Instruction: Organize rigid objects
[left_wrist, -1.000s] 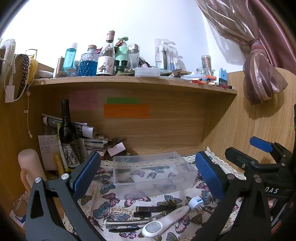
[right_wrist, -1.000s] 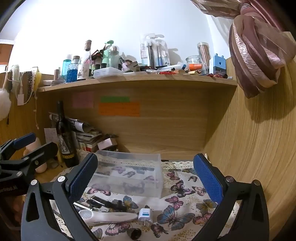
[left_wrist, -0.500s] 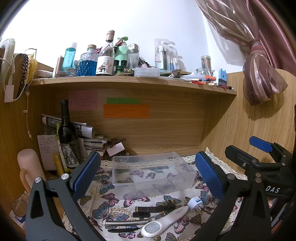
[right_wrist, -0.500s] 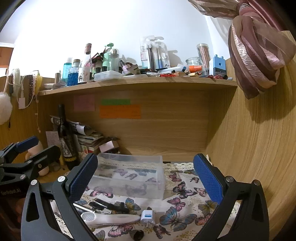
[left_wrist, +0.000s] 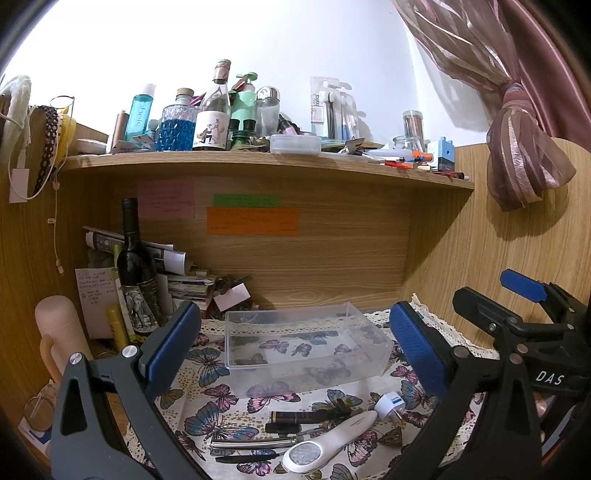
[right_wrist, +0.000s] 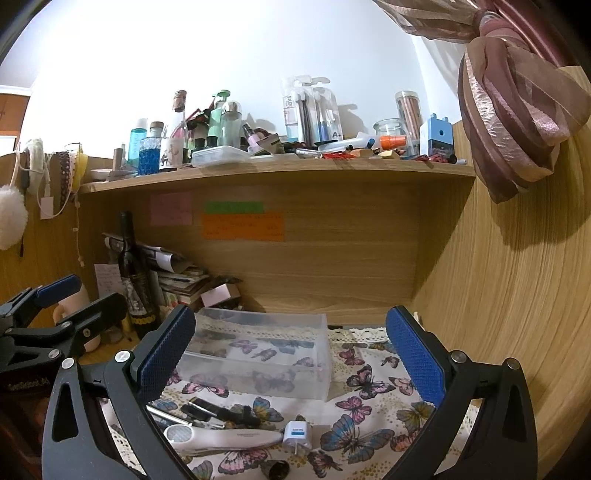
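Your left gripper (left_wrist: 291, 350) and right gripper (right_wrist: 290, 354), marked "DAS", both stand released and empty above the clear bin (left_wrist: 303, 347) at frame centre, adapter (right_wrist: 295, 432) below.

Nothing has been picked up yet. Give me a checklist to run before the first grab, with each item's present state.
1. Left tongs open and holding nothing: ok.
2. Right tongs open and holding nothing: ok.
3. Clear plastic rectangular bin upright, no lid, nothing visible inside: ok.
4. White handheld device with round mesh head lying flat on the butterfly-print cloth, in front of the bin: ok.
5. Small white plug adapter free of neighbours: not ok, it lies against the white device's tip.
6. Thin black and metal items separable for a clean grip: cannot tell.
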